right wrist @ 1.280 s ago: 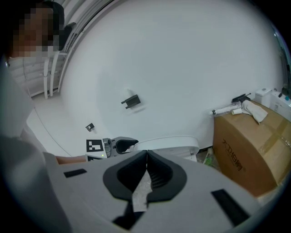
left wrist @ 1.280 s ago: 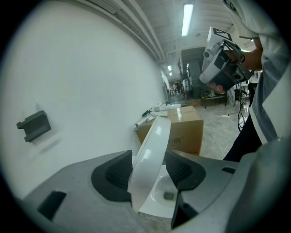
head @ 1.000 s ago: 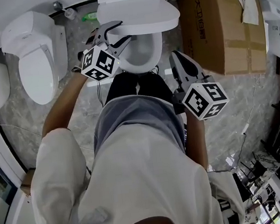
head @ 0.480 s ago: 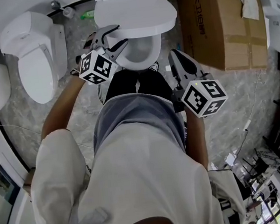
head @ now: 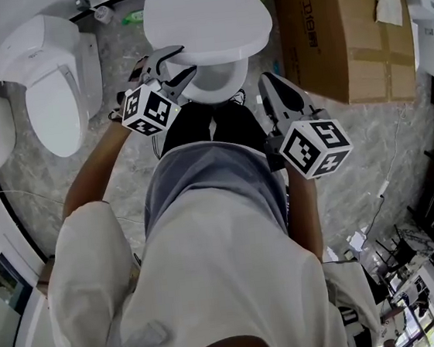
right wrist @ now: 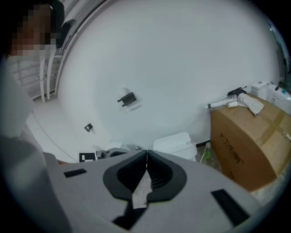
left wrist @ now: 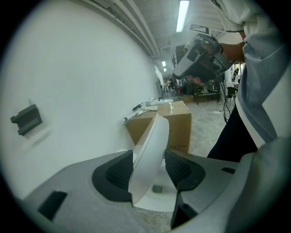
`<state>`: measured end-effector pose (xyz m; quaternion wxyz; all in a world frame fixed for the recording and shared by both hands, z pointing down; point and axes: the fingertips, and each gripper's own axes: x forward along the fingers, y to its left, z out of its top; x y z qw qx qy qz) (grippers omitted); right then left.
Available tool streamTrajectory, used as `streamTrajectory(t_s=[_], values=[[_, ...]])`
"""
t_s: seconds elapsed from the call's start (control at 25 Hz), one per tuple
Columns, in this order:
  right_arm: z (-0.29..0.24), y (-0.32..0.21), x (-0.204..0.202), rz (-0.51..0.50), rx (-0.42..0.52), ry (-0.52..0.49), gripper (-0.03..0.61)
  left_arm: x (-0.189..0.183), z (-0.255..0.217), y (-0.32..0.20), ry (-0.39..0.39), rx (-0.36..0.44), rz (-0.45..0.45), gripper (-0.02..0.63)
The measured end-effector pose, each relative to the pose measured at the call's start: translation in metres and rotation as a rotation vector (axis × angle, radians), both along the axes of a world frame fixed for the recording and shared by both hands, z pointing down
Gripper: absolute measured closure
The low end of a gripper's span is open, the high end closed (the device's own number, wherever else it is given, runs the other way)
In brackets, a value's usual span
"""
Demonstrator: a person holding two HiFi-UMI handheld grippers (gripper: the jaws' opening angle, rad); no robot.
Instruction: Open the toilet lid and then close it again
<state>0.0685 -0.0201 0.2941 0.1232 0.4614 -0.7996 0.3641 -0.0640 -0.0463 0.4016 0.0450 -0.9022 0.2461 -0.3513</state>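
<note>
The left claw (head: 187, 61) pinches the left edge of the toilet lid (head: 211, 18). In the left gripper view the thin white rim stands on edge between the 2 dark pads (left wrist: 119, 175), with both pads against it. The lid is partly raised and tilted above the toilet bowl (head: 218, 83), whose front opening shows beneath it in the head view. The right claw (right wrist: 146, 157) is pressed together with nothing in it. It is held apart from the toilet, at the bowl's right side and near the person's hip. A large cardboard box (head: 341, 30) stands on the grey stone floor (head: 402, 155) just right of the toilet, with small items lying on its top. A 2nd white toilet (head: 50, 79) stands to the left with its lid down.
</note>
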Motion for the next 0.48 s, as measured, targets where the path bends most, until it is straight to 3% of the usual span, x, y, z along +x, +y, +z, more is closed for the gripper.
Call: streamTrajectory(t_s=[0.48], values=[[0.01, 0.003, 0.0, -0.023, -0.026, 0.013, 0.568, 0.002, 0.024, 0.028, 0.002, -0.084, -0.006, 0.408]])
